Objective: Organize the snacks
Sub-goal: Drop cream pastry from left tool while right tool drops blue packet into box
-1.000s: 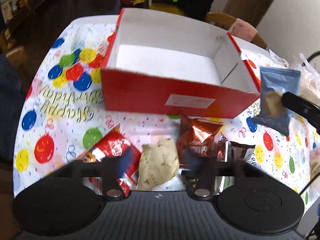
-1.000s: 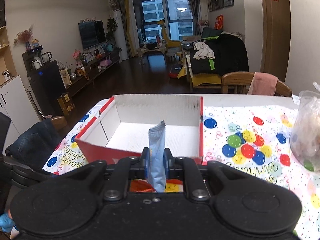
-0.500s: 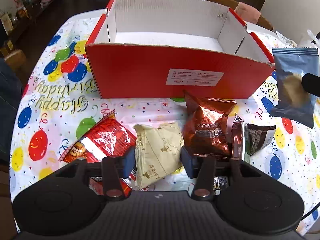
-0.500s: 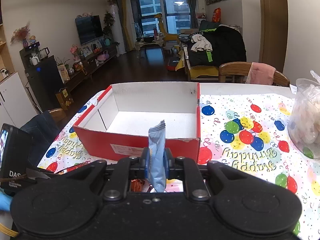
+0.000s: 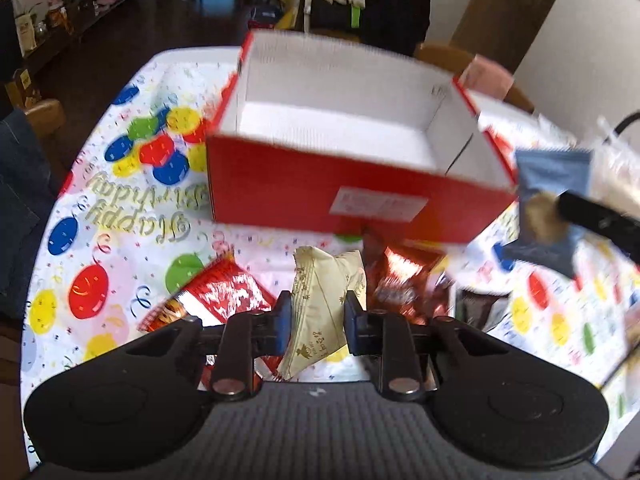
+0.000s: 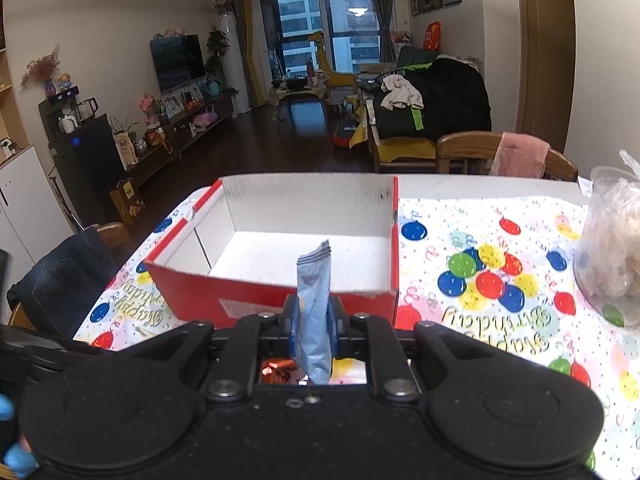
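A balloon-print birthday tablecloth (image 6: 500, 240) covers the table, with wooden chairs (image 6: 464, 152) behind it, one draped with a pink cloth (image 6: 520, 156), and a living room beyond holding a wall television (image 6: 176, 62) and a clothes-piled sofa (image 6: 432, 108).

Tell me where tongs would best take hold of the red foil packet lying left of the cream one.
Probably the red foil packet at its far crimped end, approached from above and from the left, since it lies flat and its near-right part is covered by the left tongs.
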Available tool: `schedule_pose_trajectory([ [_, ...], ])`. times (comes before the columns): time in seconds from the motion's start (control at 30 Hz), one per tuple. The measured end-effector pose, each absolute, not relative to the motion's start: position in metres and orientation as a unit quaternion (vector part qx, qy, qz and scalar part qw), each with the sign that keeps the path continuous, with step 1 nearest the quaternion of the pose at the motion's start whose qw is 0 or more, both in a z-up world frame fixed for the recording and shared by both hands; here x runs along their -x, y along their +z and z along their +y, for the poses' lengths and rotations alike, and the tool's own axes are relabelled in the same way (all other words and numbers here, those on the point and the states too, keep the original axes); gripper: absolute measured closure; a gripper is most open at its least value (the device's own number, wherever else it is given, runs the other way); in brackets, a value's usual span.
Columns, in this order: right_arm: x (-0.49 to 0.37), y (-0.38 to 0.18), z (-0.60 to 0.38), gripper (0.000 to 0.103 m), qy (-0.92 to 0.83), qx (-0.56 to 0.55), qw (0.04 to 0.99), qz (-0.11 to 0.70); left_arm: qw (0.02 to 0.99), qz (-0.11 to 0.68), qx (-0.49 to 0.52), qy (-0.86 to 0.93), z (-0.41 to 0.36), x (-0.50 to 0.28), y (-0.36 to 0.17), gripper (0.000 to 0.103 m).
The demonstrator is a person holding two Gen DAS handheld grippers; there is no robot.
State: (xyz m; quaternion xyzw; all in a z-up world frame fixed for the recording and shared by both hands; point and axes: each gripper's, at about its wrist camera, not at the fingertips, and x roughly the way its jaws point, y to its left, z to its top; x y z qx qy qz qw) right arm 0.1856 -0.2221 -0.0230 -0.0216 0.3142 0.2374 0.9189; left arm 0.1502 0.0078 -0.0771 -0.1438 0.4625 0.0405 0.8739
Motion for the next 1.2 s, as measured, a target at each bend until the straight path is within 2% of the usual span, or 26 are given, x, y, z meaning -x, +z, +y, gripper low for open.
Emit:
schedule_pose_trajectory([
  [0.27, -0.216, -0.006, -0.214, 0.09, 0.237, 0.021, 0.924, 0.299, 0.91, 0.389, 0.139, 0.023, 0.011, -0.166, -0.005, 0.078],
  [0.4, -0.242, -0.004, -0.206, 0.09, 0.235, 0.017, 0.922, 0.306, 0.918, 0.379, 0.114, 0.032, 0.011, -0.194, 0.005, 0.078],
  [0.77, -0.314, -0.032, -0.174, 0.09, 0.234, 0.036, 0.896, 0.376, 0.896, 0.429, 0.095, 0.065, 0.024, -0.274, -0.024, 0.078],
  [1.2, -0.339, -0.077, -0.144, 0.09, 0.246, 0.083, 0.854, 0.451, 0.87, 0.485, 0.055, 0.07, 0.016, -0.309, -0.066, 0.078],
])
